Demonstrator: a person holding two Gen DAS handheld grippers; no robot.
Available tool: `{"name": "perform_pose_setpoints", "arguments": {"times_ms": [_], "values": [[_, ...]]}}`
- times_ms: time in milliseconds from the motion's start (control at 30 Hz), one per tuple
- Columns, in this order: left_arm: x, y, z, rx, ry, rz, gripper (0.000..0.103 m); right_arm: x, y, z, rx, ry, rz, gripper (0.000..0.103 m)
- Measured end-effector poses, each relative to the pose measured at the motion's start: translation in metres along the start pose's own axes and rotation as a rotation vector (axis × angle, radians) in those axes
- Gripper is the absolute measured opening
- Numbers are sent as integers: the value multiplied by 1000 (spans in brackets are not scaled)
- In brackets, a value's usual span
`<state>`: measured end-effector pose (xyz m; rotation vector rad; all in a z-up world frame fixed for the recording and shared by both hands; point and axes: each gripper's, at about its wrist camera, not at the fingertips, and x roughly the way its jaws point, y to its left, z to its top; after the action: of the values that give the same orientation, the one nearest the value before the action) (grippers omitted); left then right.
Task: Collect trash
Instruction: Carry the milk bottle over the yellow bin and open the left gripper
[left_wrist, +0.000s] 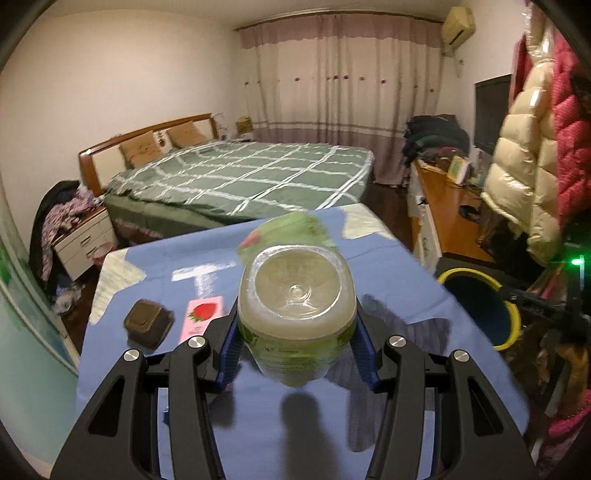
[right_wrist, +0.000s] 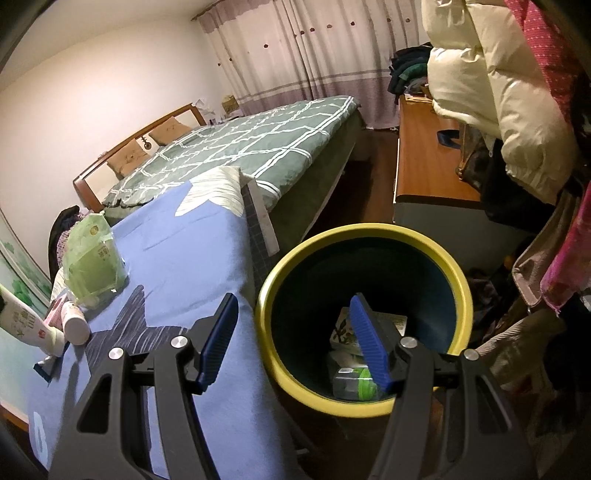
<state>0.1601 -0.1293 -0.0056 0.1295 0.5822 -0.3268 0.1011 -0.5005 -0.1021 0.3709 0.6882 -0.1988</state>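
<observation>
My left gripper is shut on a clear plastic bottle with a green label, held above the blue cloth with its base toward the camera. A brown plastic tray and a pink strawberry packet lie left of it. A green packet sits behind the bottle. My right gripper is open and empty, over the near rim of the yellow-rimmed dark bin. Trash lies inside the bin, including a plastic bottle and a printed carton. The bin also shows in the left wrist view.
The blue cloth covers a table with the green packet, a white tube and a small white bottle at its left. A bed, a wooden desk and hanging coats surround the area.
</observation>
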Motion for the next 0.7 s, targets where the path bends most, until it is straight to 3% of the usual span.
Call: {"name": "perform_pose_setpoints", "arguments": {"times_ms": [300, 433, 700], "values": [[6, -96, 29, 144, -32, -199, 51, -22, -28, 0, 26, -41, -61, 60], [36, -150, 42, 182, 0, -313, 51, -35, -47, -2, 48, -63, -99, 60], [105, -252, 43, 239, 79, -429, 51, -52, -84, -10, 106, -62, -153, 60]]}}
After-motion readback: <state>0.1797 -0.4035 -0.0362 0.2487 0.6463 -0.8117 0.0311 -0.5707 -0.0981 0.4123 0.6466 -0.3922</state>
